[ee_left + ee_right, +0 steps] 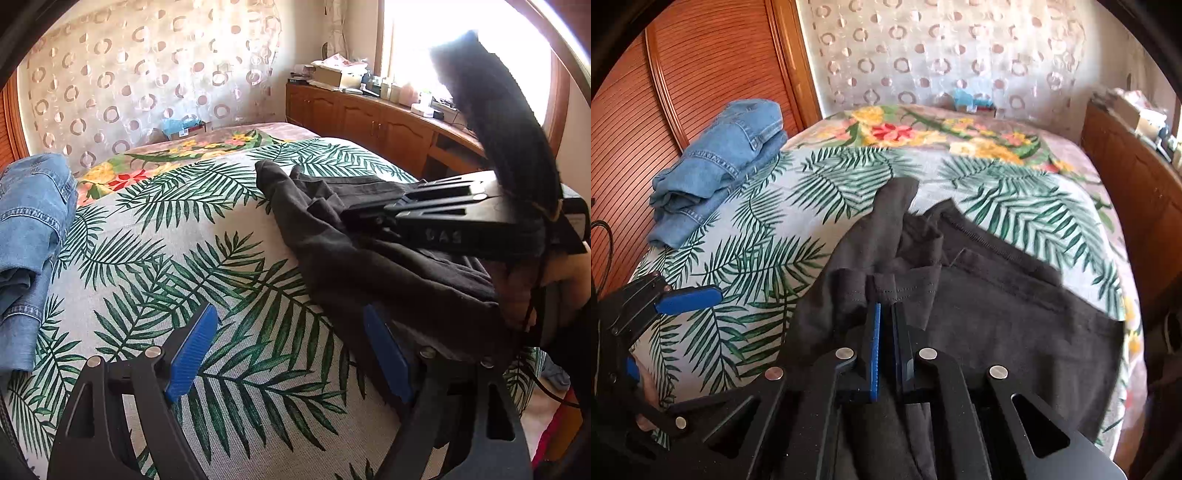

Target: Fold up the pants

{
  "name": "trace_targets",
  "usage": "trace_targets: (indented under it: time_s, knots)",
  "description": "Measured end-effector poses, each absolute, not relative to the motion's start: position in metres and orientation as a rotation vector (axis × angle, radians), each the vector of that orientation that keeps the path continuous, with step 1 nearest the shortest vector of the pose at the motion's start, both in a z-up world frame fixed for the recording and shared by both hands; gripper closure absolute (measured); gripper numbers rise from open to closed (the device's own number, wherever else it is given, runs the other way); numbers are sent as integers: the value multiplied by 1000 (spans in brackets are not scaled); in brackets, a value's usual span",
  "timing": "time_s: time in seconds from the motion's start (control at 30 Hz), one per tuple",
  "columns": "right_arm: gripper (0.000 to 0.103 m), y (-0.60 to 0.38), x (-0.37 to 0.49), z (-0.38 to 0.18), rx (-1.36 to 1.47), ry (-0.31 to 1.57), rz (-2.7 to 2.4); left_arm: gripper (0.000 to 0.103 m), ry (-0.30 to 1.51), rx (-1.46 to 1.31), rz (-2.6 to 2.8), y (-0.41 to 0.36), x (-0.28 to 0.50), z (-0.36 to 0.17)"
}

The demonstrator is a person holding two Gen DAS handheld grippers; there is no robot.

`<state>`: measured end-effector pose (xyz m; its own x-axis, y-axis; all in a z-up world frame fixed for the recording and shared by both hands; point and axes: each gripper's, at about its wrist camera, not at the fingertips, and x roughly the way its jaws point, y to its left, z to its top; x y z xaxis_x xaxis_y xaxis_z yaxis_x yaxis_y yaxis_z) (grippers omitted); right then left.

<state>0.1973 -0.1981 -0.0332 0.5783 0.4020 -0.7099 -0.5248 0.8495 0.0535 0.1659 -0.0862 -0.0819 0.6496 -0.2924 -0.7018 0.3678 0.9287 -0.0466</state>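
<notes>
Dark grey pants (332, 236) lie crumpled on the leaf-print bedspread (192, 236), right of middle in the left wrist view. My left gripper (291, 350) is open and empty, low over the bedspread beside the pants' near edge. My right gripper (885, 321) is shut on a fold of the dark grey pants (997, 302), with fabric draped over and under its fingers. The right gripper also shows in the left wrist view (369, 218), above the pants. The left gripper also shows at the left edge of the right wrist view (657, 321).
Folded blue jeans (29, 236) lie at the bed's left side, also in the right wrist view (724, 158). A floral blanket (923, 129) covers the far end. A wooden cabinet (369, 122) with clutter stands right of the bed; a slatted wooden door (683, 81) on the left.
</notes>
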Motion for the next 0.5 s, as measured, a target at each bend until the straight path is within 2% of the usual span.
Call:
trace_targets:
  time_s: [0.5]
  knots:
    - [99, -268, 179, 4, -69, 644, 420, 21, 792, 116, -364, -88, 169, -85]
